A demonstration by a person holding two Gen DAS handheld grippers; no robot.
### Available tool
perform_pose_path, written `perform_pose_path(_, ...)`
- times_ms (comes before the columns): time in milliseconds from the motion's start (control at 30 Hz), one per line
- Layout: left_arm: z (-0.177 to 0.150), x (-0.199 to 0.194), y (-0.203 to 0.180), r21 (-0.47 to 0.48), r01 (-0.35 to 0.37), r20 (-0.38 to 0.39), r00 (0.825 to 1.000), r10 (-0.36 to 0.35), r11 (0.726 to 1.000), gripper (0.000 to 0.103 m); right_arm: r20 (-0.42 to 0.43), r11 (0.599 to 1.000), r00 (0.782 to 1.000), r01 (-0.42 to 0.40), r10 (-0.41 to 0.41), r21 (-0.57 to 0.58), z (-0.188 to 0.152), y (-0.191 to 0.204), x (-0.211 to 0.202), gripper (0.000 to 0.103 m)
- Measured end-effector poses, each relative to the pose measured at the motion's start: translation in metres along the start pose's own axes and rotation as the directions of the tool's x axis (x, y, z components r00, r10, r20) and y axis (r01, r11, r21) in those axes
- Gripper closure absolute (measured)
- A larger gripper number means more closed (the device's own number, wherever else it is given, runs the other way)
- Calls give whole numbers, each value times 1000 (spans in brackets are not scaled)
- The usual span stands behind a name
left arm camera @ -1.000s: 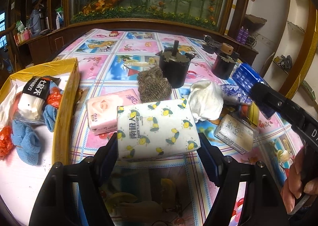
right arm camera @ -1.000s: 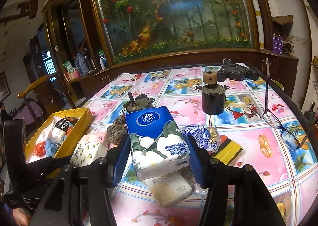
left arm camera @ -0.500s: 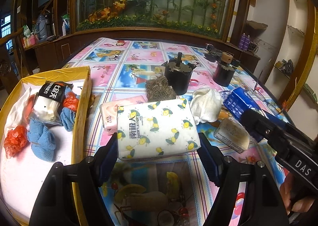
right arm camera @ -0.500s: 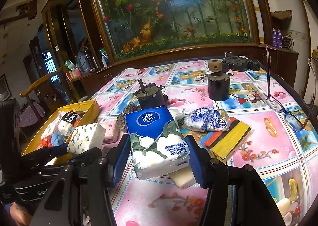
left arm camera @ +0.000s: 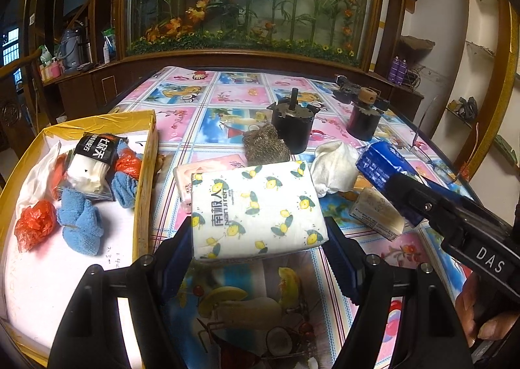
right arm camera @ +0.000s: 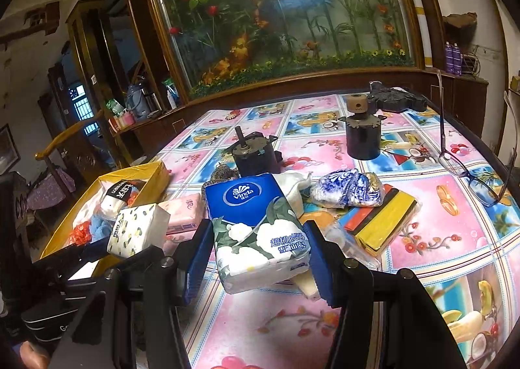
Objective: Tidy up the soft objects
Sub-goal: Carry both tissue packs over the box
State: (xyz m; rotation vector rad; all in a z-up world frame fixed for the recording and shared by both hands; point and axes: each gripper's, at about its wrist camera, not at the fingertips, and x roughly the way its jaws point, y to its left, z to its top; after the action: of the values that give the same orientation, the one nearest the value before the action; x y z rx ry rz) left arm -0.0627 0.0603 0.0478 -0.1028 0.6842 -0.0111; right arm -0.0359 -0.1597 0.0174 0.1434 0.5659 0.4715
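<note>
My left gripper [left arm camera: 258,244] is shut on a white tissue pack with lemon print [left arm camera: 256,208] and holds it above the table, just right of the yellow box [left arm camera: 144,174]. The pack also shows in the right wrist view [right arm camera: 138,229]. My right gripper [right arm camera: 260,266] is shut on a blue Vinda tissue pack [right arm camera: 256,226], held above the table; it shows in the left wrist view [left arm camera: 383,167]. The box holds blue cloths [left arm camera: 79,226], red bags [left arm camera: 34,227] and a black-and-white pack [left arm camera: 92,162]. A pink tissue pack [left arm camera: 201,171], a white cloth [left arm camera: 334,169] and a brown scrubber [left arm camera: 265,145] lie on the table.
Two black motors [right arm camera: 255,154] [right arm camera: 362,136] stand mid-table. A blue-white bag [right arm camera: 346,188], a yellow-red-black pad [right arm camera: 385,218], a small clear-wrapped pack [left arm camera: 377,214] and glasses [right arm camera: 468,174] lie to the right. A black tool [right arm camera: 396,99] lies at the far edge.
Both grippers have risen and drawn back with their tissue packs. The left one has shifted toward the yellow box, more of which is in view.
</note>
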Motion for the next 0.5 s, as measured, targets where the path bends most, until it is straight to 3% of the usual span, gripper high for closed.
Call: perform_pose_path(500, 6, -33, 25, -43, 6, 71, 998, -3, 999, 28, -30, 998, 999, -46, 45, -37, -4, 29, 5, 43)
